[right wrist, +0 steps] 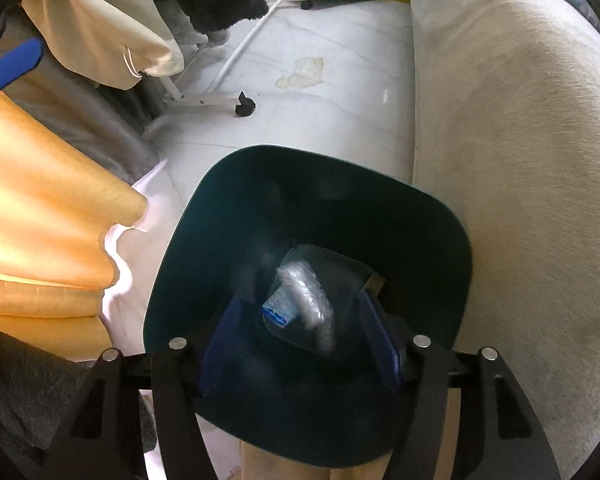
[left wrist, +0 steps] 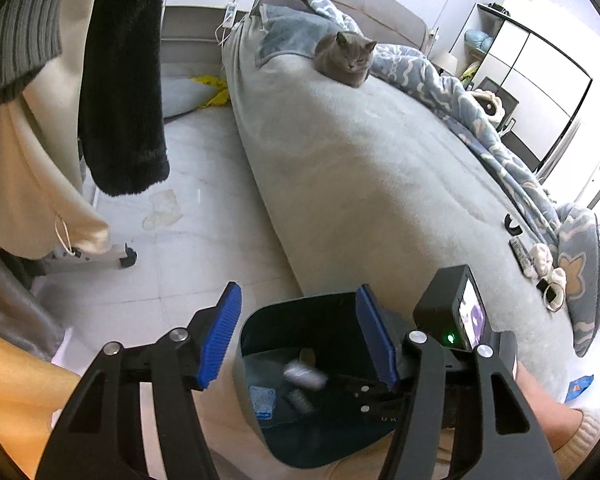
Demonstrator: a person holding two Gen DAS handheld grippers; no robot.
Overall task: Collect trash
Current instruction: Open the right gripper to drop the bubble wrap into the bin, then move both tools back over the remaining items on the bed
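A dark teal trash bin (right wrist: 172, 248) stands on the floor beside the bed and also shows in the left wrist view (left wrist: 246, 344). A silvery crumpled wrapper (right wrist: 310, 300) is blurred inside it, above a blue-and-white packet (right wrist: 278, 306). The wrapper (left wrist: 305, 376) and packet (left wrist: 262, 398) show in the left wrist view too. My right gripper (right wrist: 300, 336) is open over the bin's mouth, empty. My left gripper (left wrist: 300, 336) is open above the bin's left rim, empty. The right gripper's camera unit (left wrist: 456, 308) shows in the left wrist view.
A grey bed (left wrist: 360, 152) with a grey cat (left wrist: 346, 58) and blue quilt (left wrist: 460, 92) lies right. A crumpled tissue (left wrist: 162, 210) lies on the floor, also in the right wrist view (right wrist: 302, 72). A clothes rack (right wrist: 204, 100) stands left. A blue packet (left wrist: 580, 386) lies far right.
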